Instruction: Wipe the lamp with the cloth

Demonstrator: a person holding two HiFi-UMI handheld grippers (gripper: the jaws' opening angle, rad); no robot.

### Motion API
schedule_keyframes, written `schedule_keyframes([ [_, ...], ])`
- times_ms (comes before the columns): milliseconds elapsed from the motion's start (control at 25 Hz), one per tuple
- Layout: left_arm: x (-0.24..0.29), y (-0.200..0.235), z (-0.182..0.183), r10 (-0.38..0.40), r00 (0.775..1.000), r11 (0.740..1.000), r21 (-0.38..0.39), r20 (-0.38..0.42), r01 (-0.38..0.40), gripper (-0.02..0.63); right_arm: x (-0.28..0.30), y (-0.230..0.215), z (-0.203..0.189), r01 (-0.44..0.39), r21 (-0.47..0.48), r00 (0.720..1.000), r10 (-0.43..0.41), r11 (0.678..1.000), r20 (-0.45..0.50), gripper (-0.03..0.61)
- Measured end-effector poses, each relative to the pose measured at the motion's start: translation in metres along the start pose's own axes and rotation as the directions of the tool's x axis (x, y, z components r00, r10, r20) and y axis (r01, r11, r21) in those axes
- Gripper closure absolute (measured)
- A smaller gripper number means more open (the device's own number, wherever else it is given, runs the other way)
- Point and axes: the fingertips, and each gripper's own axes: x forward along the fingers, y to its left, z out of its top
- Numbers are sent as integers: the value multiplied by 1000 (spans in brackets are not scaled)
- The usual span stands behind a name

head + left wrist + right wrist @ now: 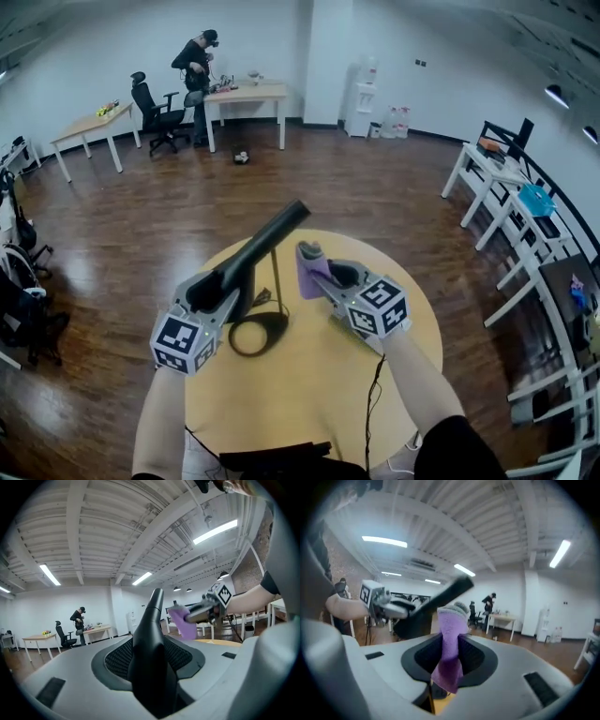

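A black desk lamp stands on the round table, its ring base [255,334] on the tabletop and its thin stem [277,281] rising from it. My left gripper [225,286] is shut on the lamp's long black head [262,246], which fills the middle of the left gripper view [152,648]. My right gripper [330,277] is shut on a purple cloth [309,267], held up just right of the lamp head. In the right gripper view the cloth [450,644] hangs between the jaws, with the lamp head [440,602] close behind it.
The round wooden table [403,375] carries a thin black cable [373,403]. A person [199,75] stands at a far desk with an office chair [155,114]. White tables [506,192] line the right wall.
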Motion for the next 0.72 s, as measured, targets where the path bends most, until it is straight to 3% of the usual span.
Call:
schedule_keyframes([
  [120, -7, 10, -4, 51, 998, 998, -37, 31, -50, 413, -20, 1, 82, 85, -131, 984, -63, 988, 166, 488],
  [200, -20, 28, -6, 130, 990, 989, -74, 49, -126, 411, -18, 1, 112, 161, -196, 970, -118, 967, 213, 488],
  [280, -37, 49, -14, 215, 976, 969, -131, 30, -210, 411, -6, -5, 119, 237, -228, 960, -192, 944, 203, 488],
  [400, -61, 74, -46, 294, 954, 916, -266, -65, -300, 391, 14, -9, 113, 337, -256, 937, -298, 906, 179, 488],
  [560, -76, 75, -91, 242, 960, 843, -459, -141, -280, 389, 31, 1, 99, 395, -311, 918, -365, 864, 153, 488],
  [720, -72, 66, -96, 185, 977, 784, -584, -103, -210, 382, 46, 16, 86, 352, -326, 936, -336, 877, 105, 488],
])
